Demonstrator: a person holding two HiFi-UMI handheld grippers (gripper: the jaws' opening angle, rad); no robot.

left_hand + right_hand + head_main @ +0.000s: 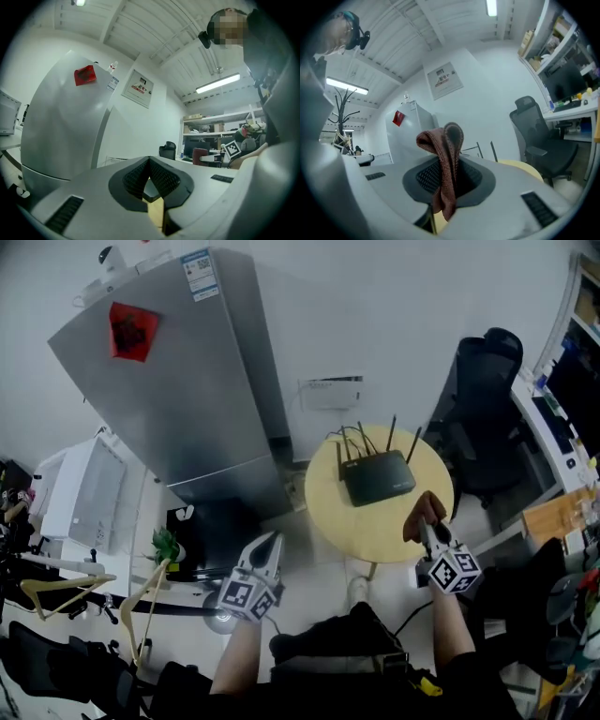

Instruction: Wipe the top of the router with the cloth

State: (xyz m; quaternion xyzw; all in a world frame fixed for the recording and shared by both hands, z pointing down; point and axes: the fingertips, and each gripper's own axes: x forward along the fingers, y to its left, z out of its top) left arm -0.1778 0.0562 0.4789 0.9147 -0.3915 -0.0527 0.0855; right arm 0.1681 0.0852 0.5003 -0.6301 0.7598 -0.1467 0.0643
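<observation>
Cloth (443, 154), brown and knitted, hangs folded in right claw (433, 535).

Right gripper view: the right tongs (449, 161) hide the router (491, 151) except antenna tips.

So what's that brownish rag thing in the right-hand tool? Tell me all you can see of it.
The cloth is a reddish-brown rag with a knitted look, folded over on itself. The right gripper pinches it between its jaws: a rounded loop stands above them, a tail hangs below. In the head view it shows over the near edge of the round yellow table, short of the router.
</observation>
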